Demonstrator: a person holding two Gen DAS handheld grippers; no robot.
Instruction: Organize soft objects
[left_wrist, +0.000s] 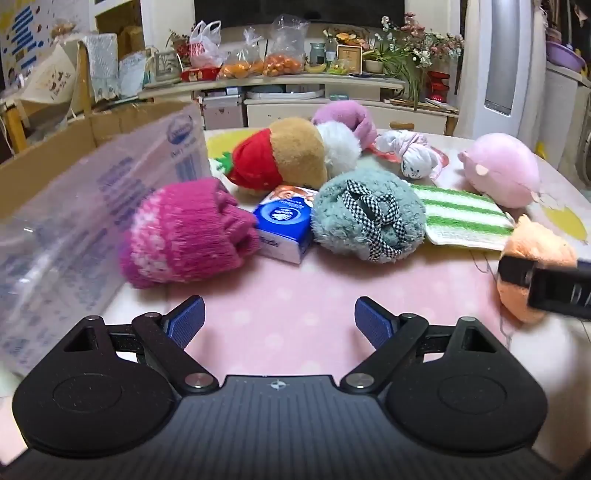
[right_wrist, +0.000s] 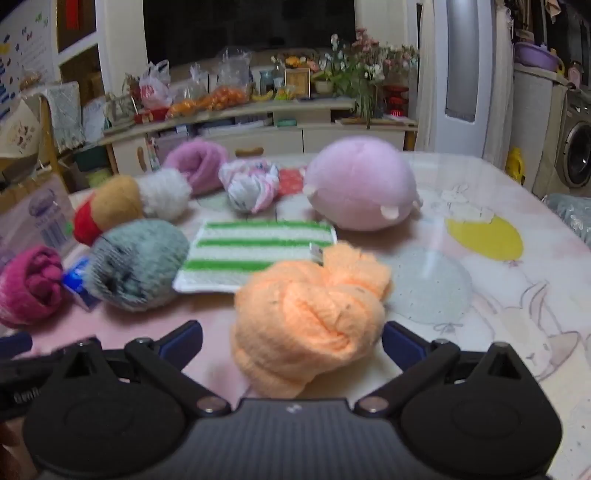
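1. While the right hand-held gripper (right_wrist: 291, 341) stands wide open around the orange knitted bundle (right_wrist: 310, 317), nothing is gripped yet: both blue pads sit clear of the wool on either side, so the bundle rests on the counter (right_wrist: 517, 295) under its own weight.
2. The likeliest slip, I judge, is a shallow bite. The bundle is soft and lumpy, and pads closing on its loose outer folds could pull a layer away instead of lifting the whole roll (it may even unroll).
3. A second risk is dragging: the green striped cloth (right_wrist: 255, 251) lies just behind the bundle, seemingly touching it, and a forward push could shove or snag that cloth.
4. The left hand-held gripper (left_wrist: 279, 319) is also fully open and holds nothing, hovering over bare pink counter with the magenta knitted roll (left_wrist: 188, 232) ahead to its left. The right tool's black body already shows at the edge of the left view against the orange bundle, so the two tools could collide if both move inward.
5. The clear plastic bag (left_wrist: 74, 206) at the far left looks floppy; if it is the destination (I cannot tell), its mouth may fold shut.
6. The orange bundle's long axis runs roughly away from the right camera, slanting toward upper right, with the folded knot facing the camera and the looser tail end pointing toward the pink plush (right_wrist: 360, 188).
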